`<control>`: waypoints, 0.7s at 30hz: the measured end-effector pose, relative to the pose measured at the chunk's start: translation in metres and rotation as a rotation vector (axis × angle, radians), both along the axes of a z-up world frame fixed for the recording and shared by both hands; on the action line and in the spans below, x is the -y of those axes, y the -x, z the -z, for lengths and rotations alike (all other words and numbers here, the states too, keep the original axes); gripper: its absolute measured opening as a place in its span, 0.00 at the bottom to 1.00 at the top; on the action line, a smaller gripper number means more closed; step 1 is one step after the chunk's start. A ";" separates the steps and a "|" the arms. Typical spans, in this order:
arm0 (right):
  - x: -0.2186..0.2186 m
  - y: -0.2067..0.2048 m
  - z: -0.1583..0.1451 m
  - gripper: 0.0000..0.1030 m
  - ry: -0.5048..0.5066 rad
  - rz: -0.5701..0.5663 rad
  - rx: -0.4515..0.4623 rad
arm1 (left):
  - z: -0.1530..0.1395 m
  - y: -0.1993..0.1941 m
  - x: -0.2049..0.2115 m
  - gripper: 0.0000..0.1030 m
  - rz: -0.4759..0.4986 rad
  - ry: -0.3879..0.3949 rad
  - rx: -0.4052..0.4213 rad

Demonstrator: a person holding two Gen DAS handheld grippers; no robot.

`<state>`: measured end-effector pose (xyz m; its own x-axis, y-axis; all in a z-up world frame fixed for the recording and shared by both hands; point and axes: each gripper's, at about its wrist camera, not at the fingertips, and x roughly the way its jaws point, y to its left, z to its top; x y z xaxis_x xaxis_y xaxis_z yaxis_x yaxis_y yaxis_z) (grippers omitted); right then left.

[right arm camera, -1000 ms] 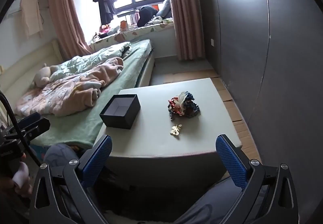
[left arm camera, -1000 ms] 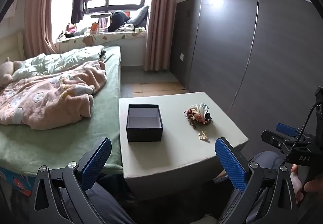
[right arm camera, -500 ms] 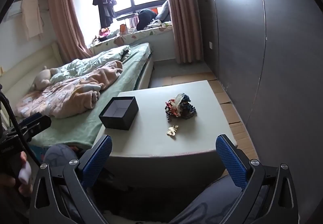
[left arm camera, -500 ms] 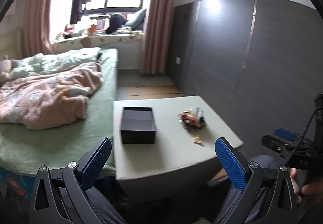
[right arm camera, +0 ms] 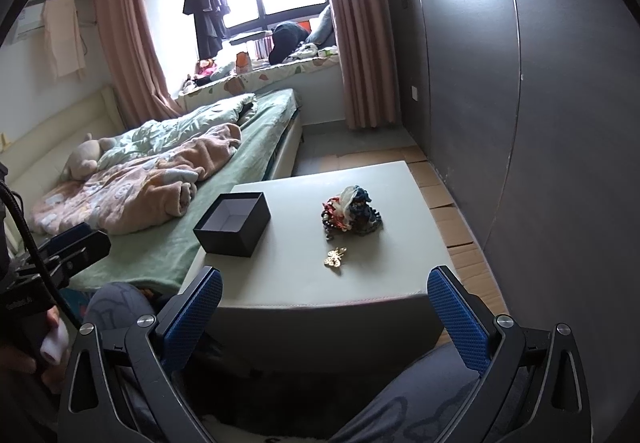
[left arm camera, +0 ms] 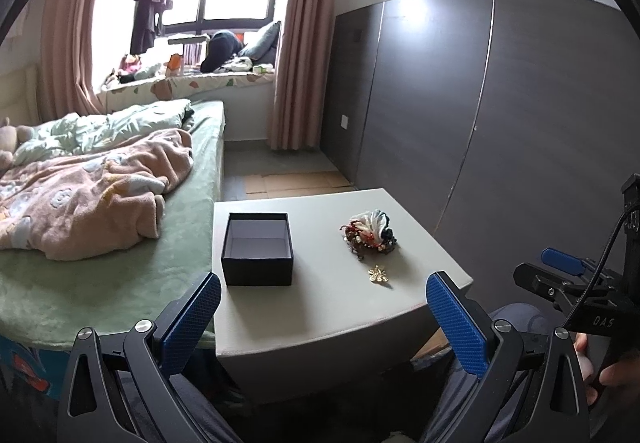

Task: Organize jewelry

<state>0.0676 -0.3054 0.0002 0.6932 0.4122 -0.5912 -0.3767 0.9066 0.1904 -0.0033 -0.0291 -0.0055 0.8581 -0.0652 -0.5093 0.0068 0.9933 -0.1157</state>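
An open, empty black box [left arm camera: 257, 249] stands on the left half of a pale square table [left arm camera: 320, 307]; it also shows in the right wrist view [right arm camera: 233, 223]. A tangled pile of beaded jewelry and hair ties [left arm camera: 370, 233] [right arm camera: 351, 211] lies on the right half. A small gold butterfly brooch [left arm camera: 378, 274] [right arm camera: 335, 257] lies just in front of the pile. My left gripper [left arm camera: 323, 317] is open and empty, held before the table's near edge. My right gripper [right arm camera: 324, 313] is open and empty, also short of the table.
A bed with green sheet and pink blanket [left arm camera: 92, 199] touches the table's left side. A dark grey wardrobe wall [left arm camera: 480, 115] runs along the right. My knees [right arm camera: 116, 303] sit under the table's near edge. Cardboard [right arm camera: 460, 211] lies on the floor at right.
Both views have shifted slightly; the left gripper's view swung and came back toward the table. Both grippers stay open and nothing on the table has moved.
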 end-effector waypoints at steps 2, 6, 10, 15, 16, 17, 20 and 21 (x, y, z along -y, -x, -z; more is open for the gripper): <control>0.000 0.000 0.000 1.00 0.003 0.001 0.000 | 0.000 0.001 0.000 0.99 -0.002 -0.001 -0.002; -0.002 0.000 0.002 1.00 0.005 -0.015 -0.003 | 0.001 0.002 -0.001 1.00 -0.009 -0.001 -0.007; -0.005 0.004 0.002 1.00 0.004 -0.027 0.002 | 0.003 0.003 0.000 1.00 -0.004 0.002 -0.007; -0.007 0.008 0.000 1.00 0.004 -0.029 0.011 | 0.002 0.006 0.002 1.00 -0.001 0.004 -0.001; -0.006 0.008 0.000 1.00 0.005 -0.028 0.013 | 0.002 0.006 0.002 1.00 0.000 0.004 0.000; -0.006 0.008 -0.001 1.00 0.005 -0.027 0.014 | 0.002 0.007 0.002 1.00 0.000 0.002 0.002; -0.005 0.011 -0.002 1.00 0.002 -0.025 0.019 | 0.001 0.009 0.001 0.99 -0.006 0.004 0.007; -0.005 0.011 -0.003 1.00 0.001 -0.022 0.021 | 0.001 0.009 0.001 0.99 -0.004 0.009 0.008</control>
<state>0.0566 -0.3007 0.0029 0.6963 0.4265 -0.5773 -0.4000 0.8984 0.1813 -0.0122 -0.0297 -0.0065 0.8624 -0.0661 -0.5019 0.0035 0.9922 -0.1247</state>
